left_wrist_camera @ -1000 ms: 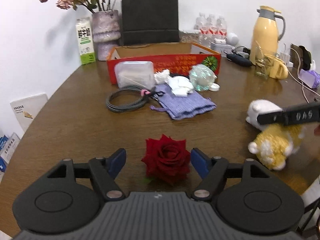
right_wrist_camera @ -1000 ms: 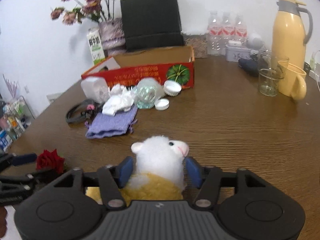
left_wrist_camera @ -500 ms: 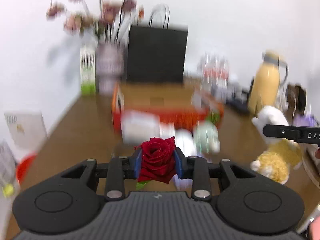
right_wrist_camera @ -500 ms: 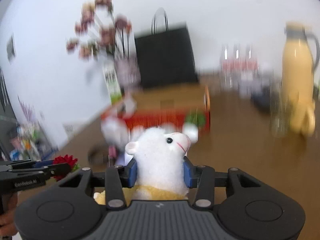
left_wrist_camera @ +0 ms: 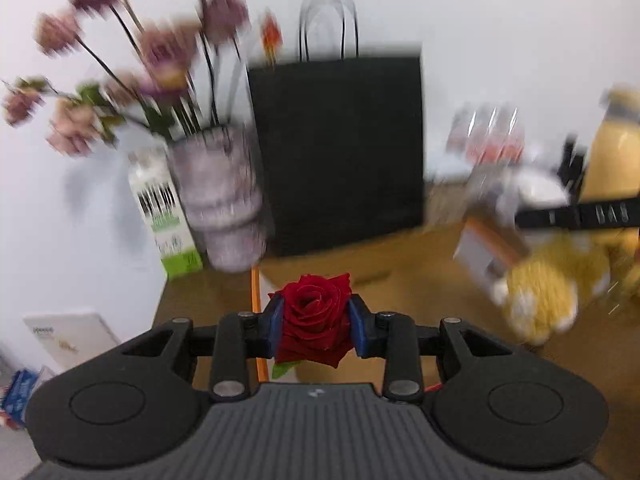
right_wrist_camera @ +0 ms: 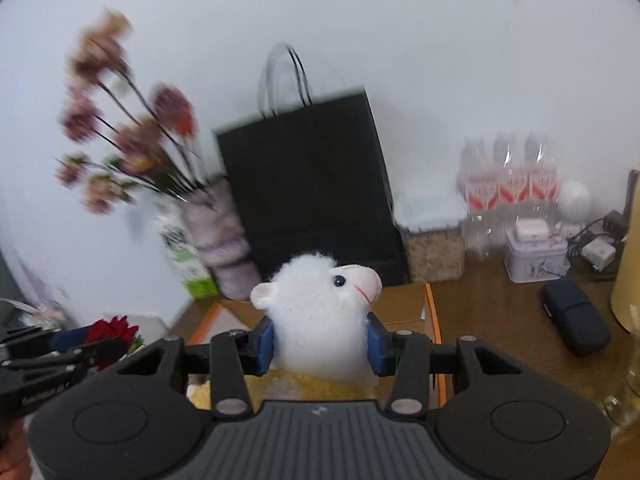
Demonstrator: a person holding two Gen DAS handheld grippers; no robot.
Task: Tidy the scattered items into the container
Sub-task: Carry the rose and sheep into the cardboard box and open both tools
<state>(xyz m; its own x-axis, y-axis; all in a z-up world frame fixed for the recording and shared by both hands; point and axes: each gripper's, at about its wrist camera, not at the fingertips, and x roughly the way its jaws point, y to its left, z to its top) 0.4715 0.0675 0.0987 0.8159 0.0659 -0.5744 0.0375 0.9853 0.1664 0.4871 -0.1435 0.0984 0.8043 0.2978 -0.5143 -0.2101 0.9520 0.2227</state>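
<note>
My left gripper (left_wrist_camera: 316, 330) is shut on a red rose (left_wrist_camera: 314, 316) and holds it in the air over the near left corner of the cardboard box (left_wrist_camera: 400, 280). My right gripper (right_wrist_camera: 318, 340) is shut on a white and yellow plush sheep (right_wrist_camera: 320, 312), held above the box (right_wrist_camera: 404, 304). The sheep (left_wrist_camera: 540, 292) and the right gripper's black arm show blurred at the right of the left wrist view. The rose (right_wrist_camera: 110, 332) and left gripper show at the lower left of the right wrist view.
A black paper bag (right_wrist_camera: 312, 184) stands behind the box. A vase of pink flowers (left_wrist_camera: 220, 196) and a milk carton (left_wrist_camera: 164, 216) stand at the back left. A food jar (right_wrist_camera: 434, 240), water bottles (right_wrist_camera: 508, 180), a tin (right_wrist_camera: 536, 256) and a dark case (right_wrist_camera: 576, 316) lie at the right.
Both grippers closed on their items, lifted them off the table and carried them forward to above the box. The view now looks at the wall and bag.
</note>
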